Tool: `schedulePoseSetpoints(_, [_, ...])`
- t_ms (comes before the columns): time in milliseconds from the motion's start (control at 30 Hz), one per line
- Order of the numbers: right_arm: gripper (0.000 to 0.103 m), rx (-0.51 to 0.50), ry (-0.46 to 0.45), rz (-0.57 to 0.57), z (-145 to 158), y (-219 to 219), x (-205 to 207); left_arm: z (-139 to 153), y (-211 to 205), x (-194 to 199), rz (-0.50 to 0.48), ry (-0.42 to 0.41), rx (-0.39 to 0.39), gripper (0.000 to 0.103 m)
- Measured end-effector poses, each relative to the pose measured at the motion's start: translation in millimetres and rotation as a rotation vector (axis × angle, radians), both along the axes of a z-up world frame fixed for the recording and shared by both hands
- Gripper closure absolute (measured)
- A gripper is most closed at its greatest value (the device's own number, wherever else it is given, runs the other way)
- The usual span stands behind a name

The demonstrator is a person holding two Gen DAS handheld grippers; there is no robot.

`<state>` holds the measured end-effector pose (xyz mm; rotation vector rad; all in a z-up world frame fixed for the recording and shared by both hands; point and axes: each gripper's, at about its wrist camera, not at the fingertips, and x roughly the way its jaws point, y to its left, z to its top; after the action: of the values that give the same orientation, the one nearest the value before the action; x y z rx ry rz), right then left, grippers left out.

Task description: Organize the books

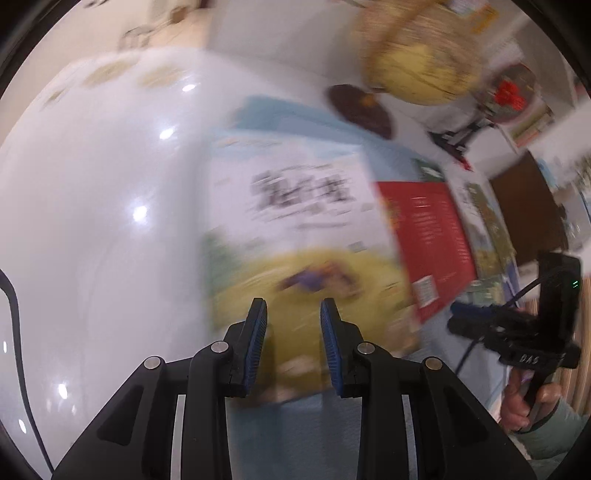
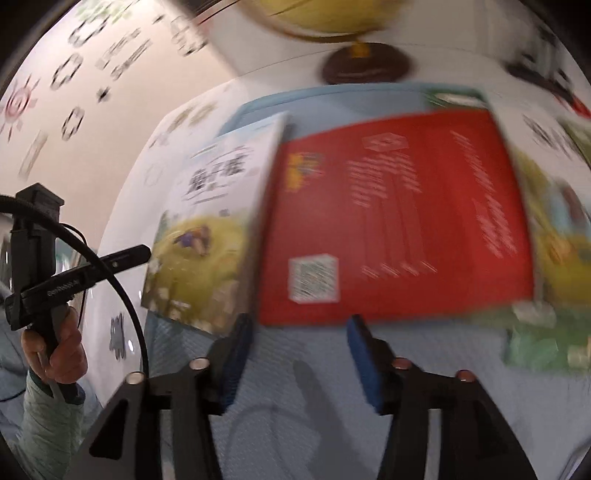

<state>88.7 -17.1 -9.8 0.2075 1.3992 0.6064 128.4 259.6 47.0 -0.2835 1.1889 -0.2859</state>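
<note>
Left tool part-open, gripping nothing visible.

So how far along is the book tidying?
Early, it seems. Nothing looks finished: the white-and-yellow book, red book and green book lie spread across the blue mat. Nothing in hand: left gripper and right gripper show open, empty jaws. Gathering them is left.

Globe behind books on mat
</note>
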Motion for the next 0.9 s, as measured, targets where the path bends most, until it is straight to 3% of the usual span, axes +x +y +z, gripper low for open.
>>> schedulePoseSetpoints(133, [0.05, 0.041, 0.075, -0.178, -13.6, -42.5, -8.9, 11.2, -73.5, 44.2, -0.164, -0.043, 0.007, 0.074])
schedulePoseSetpoints(267, [0.05, 0.131, 0.114, -0.352, -26.2, -72.1, -10.0, 7.8, -143.1, 93.5, -0.266, -0.081, 0.094, 0.074])
schedulePoseSetpoints(433, [0.05, 0.16, 0.097, -0.405, -26.6, -69.6, -2.8, -12.0, -200.1, 134.3, -0.306, -0.072, 0.254, 0.074])
schedulePoseSetpoints(500, [0.05, 0.162, 0.095, -0.418, -27.6, -66.2, -1.0, -24.5, -211.1, 145.1, -0.322, -0.02, 0.293, 0.074])
schedulePoseSetpoints(633, [0.05, 0.177, 0.102, -0.443, -31.5, -61.7, 0.8, -24.2, -221.4, 141.0, -0.375, -0.001, 0.291, 0.073])
schedulePoseSetpoints(767, [0.052, 0.211, 0.124, -0.437, -30.4, -64.6, 1.1, -23.1, -235.6, 121.1, -0.469, 0.015, 0.234, 0.073])
schedulePoseSetpoints(900, [0.058, 0.272, 0.163, -0.463, -36.4, -79.2, -6.5, -21.3, -250.6, 102.4, -0.498, -0.052, 0.311, 0.073])
